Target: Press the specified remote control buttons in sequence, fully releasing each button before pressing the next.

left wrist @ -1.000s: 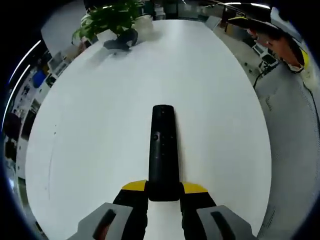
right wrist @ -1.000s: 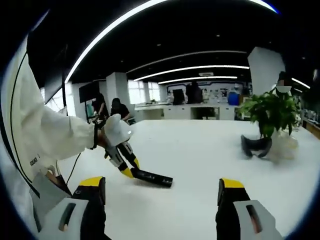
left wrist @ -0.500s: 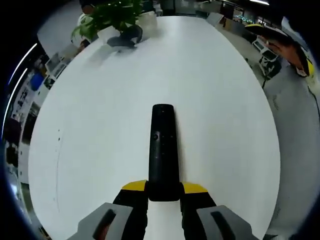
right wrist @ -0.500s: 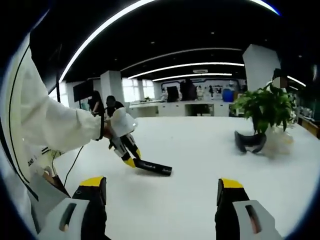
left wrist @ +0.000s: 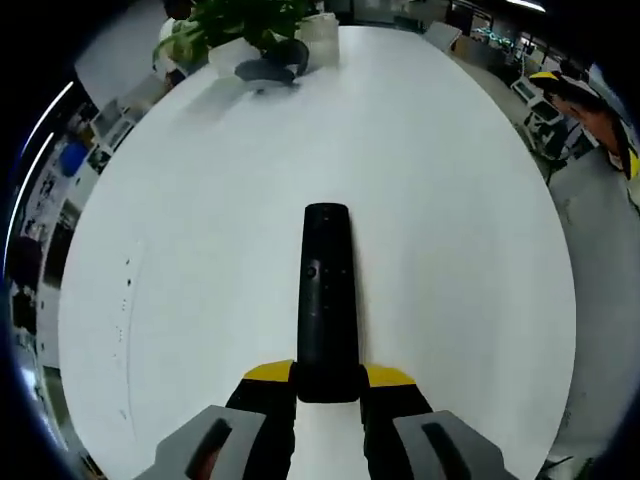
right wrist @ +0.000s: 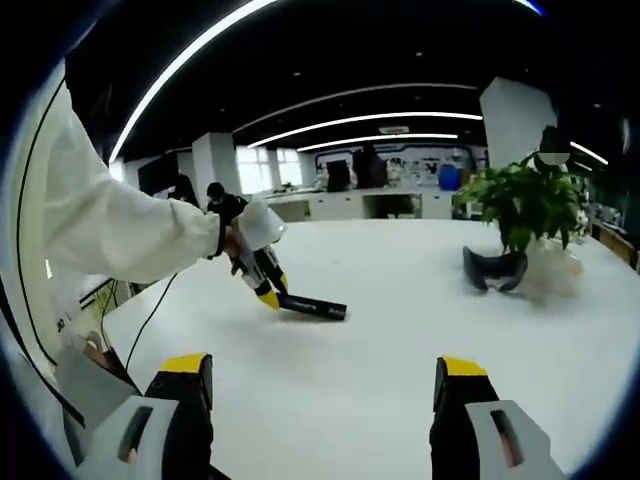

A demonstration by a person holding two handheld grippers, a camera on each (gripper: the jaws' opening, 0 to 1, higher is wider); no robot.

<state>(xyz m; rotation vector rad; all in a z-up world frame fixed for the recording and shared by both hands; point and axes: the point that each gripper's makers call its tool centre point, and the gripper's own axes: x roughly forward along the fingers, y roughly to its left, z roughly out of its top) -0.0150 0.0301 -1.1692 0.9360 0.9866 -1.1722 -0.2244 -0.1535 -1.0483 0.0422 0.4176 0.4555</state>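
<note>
A long black remote control (left wrist: 325, 300) points away from me over the white table (left wrist: 200, 220). My left gripper (left wrist: 328, 378) is shut on its near end, the yellow-tipped jaws pressed to both sides. From the right gripper view the same remote (right wrist: 312, 307) juts out of the left gripper (right wrist: 272, 296), held by a gloved hand (right wrist: 256, 227) with a white sleeve. My right gripper (right wrist: 322, 380) hangs open above the table, well short of the remote, nothing between its jaws.
A potted green plant (right wrist: 522, 205) and a dark curved object (right wrist: 494, 270) stand at the table's far end; both also appear as plant (left wrist: 235, 25) and dark object (left wrist: 270, 70). People and desks fill the office behind. A person's hand (left wrist: 600, 120) is off the right edge.
The left gripper with the remote has shifted slightly forward over the table. In the right gripper view the hand and remote have risen a little. Neither gripper's jaws have changed.
</note>
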